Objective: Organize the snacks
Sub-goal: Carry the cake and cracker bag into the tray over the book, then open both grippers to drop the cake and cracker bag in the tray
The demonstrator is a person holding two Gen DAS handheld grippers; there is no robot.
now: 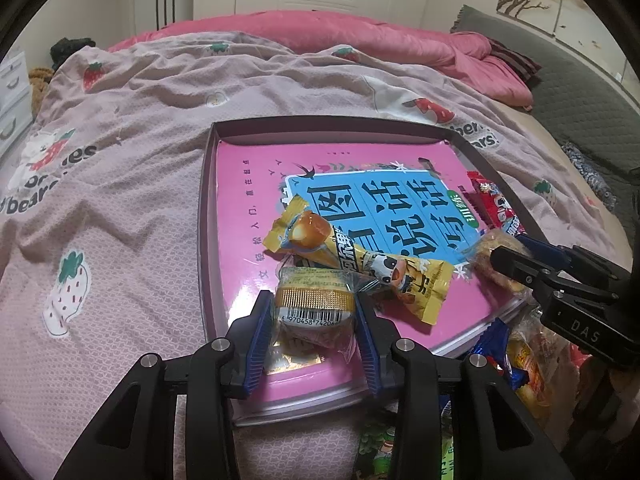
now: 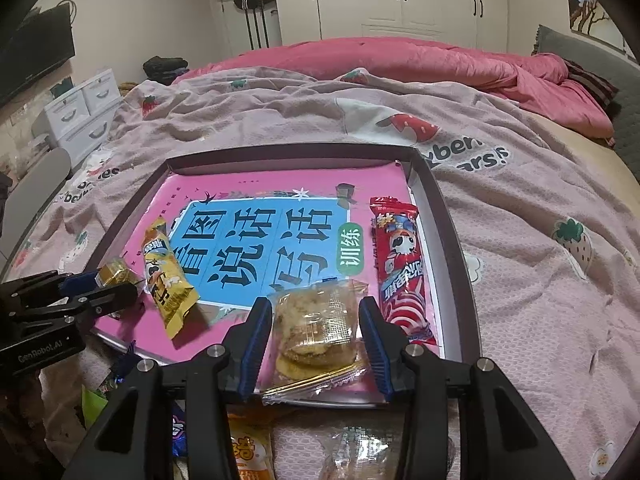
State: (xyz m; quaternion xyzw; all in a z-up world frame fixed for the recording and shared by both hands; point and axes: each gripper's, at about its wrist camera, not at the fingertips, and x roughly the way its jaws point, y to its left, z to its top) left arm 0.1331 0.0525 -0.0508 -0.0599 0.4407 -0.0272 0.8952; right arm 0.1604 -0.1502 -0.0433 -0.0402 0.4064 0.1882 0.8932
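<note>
A dark shallow tray (image 1: pixel 207 208) (image 2: pixel 454 240) lies on the bed with a pink book (image 1: pixel 248 184) (image 2: pixel 176 196) as its floor. My left gripper (image 1: pixel 313 300) (image 2: pixel 108 286) is shut on a small round gold-wrapped cake (image 1: pixel 316 308) (image 2: pixel 114 274) over the tray's near left corner. My right gripper (image 2: pixel 315 306) (image 1: pixel 516 258) is shut on a clear packet of biscuits (image 2: pixel 316 328) (image 1: pixel 490 252) over the near right part. A long yellow snack stick (image 1: pixel 360 264) (image 2: pixel 168 280) lies on the book between them. A long red snack stick (image 2: pixel 400 264) (image 1: pixel 496 204) lies along the right wall.
Loose snack packets lie in front of the tray's near edge: a blue one (image 1: pixel 496 344), an orange one (image 2: pixel 250 448), a green one (image 1: pixel 376 444). The strawberry-print bed cover (image 1: pixel 120 200) spreads around, with a pink duvet (image 2: pixel 400 60) behind. White drawers (image 2: pixel 80 112) stand far left.
</note>
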